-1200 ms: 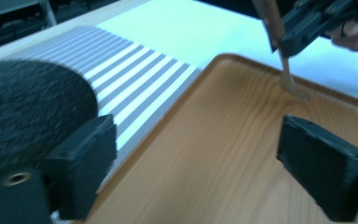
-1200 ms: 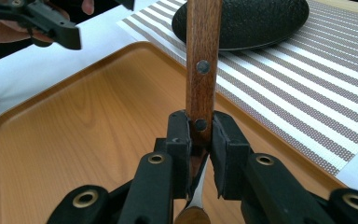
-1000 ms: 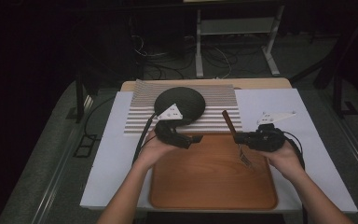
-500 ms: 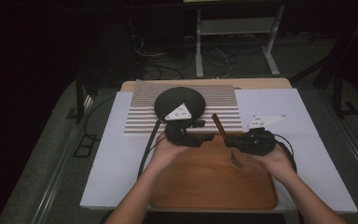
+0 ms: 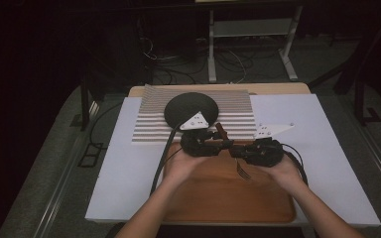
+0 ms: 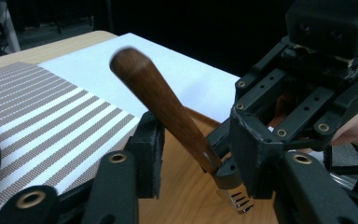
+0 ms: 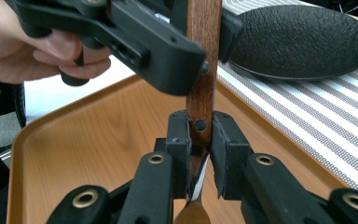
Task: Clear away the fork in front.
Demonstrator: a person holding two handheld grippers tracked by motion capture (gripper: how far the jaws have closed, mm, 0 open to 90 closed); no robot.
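Note:
A fork with a brown wooden handle (image 5: 221, 130) and metal tines (image 5: 243, 172) hangs tilted over the far edge of the wooden tray (image 5: 228, 203). My right gripper (image 5: 236, 151) is shut on the handle's lower end (image 7: 200, 116), just above the metal neck. My left gripper (image 5: 222, 144) is open, and the handle (image 6: 163, 105) passes between its two jaws without either pad clearly touching it. In the left gripper view the tines (image 6: 240, 201) point down toward the tray, under the right gripper (image 6: 223, 175). The two grippers face each other, almost touching.
A black round plate (image 5: 191, 108) lies on a striped placemat (image 5: 238, 119) behind the tray. A white sheet (image 5: 327, 148) covers the table. Cables trail from both grippers. Dark floor and table legs lie beyond the far edge.
Both hands have come together over the tray's far edge. The right gripper carried the fork leftward, and the left gripper moved right until the handle stood between its open jaws.

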